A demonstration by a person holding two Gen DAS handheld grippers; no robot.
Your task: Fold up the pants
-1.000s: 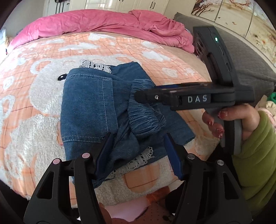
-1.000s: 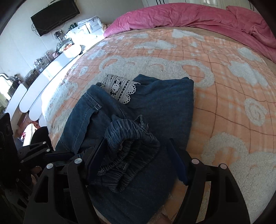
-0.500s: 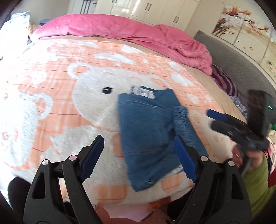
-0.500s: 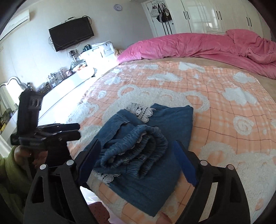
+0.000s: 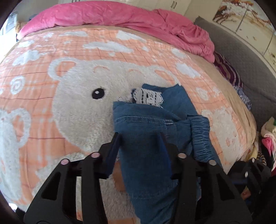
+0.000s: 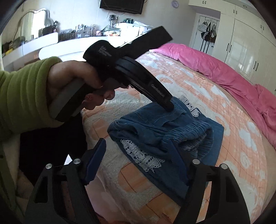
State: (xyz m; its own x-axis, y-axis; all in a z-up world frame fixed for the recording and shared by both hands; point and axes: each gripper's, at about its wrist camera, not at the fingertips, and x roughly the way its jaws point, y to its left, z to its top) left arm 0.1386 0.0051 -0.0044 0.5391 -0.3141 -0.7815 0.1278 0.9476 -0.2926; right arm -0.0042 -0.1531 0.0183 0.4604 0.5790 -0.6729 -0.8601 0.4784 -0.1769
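While the pants [image 5: 155, 137] sit in a folded blue bundle close to the near edge of the bed [image 5: 69, 56], there's plenty of bare peach-and-white blanket beyond them, running all the way up to the pink duvet [image 5: 120, 15] bunched along the far side. Past the pants' right-hand side, in the left wrist view, the blanket drops away to a grey padded surface [image 5: 241, 51] and a heap of clothes [image 5: 265, 136].

Here's the left gripper [image 5: 139, 144], tilted down over the near part of the pants; its fingers have just been closing, the denim fills the gap between them, and whether the pads actually pinch it I cannot tell. From the right wrist view that same gripper's tip [image 6: 168, 106] touches the top layer of the pants, held by a hand [image 6: 75, 81] in a green sleeve [image 6: 22, 96].

The right gripper [image 6: 138, 151] hangs at the near corner of the pants, fingers spread wide, nothing clamped, having just narrowed a little.

The pants themselves: dark denim, white lace trim [image 6: 141, 155] peeking from the layers, a ruched elastic waistband [image 6: 191, 134] piled on top, lumpy rather than flat.
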